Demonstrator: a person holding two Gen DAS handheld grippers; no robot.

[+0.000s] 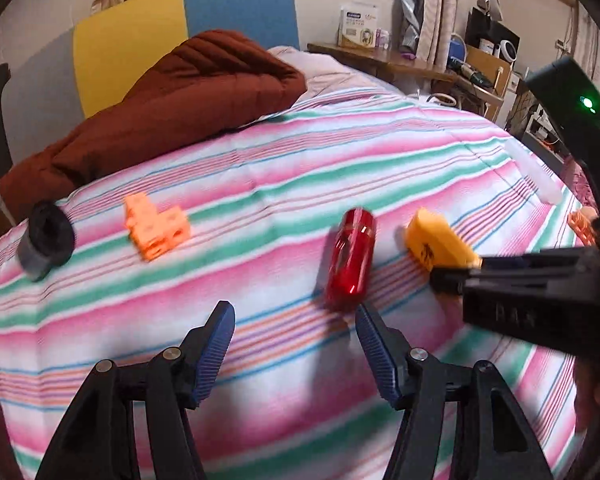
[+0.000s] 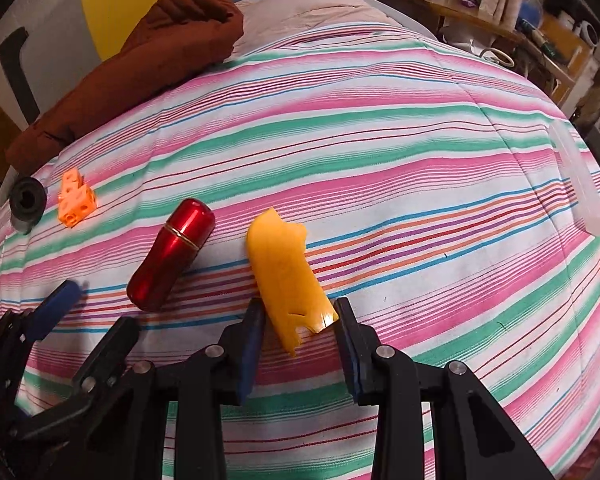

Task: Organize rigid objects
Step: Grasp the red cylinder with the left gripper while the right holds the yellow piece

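Striped bedspread (image 2: 380, 152) underneath, we are clamping the right tongs (image 2: 300, 316) on the stiff, slick yellow plastic piece (image 2: 288, 276) at its near end, while the left tongs (image 1: 296, 320) are hovering released beside the glossy red metal capsule (image 1: 350, 256), likely slippery.

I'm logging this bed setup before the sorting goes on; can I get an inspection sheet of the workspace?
Surface: striped bedspread, some creases.
Job's things: red capsule, yellow piece, orange block, black roll, clear tube, all lying apart.
Clutter: brown quilt.
Grippers: left gripper open and empty near the capsule; right gripper shut on the yellow piece.
Cables: white cord beyond the bed.
Surroundings: crowded shelf, curtains.
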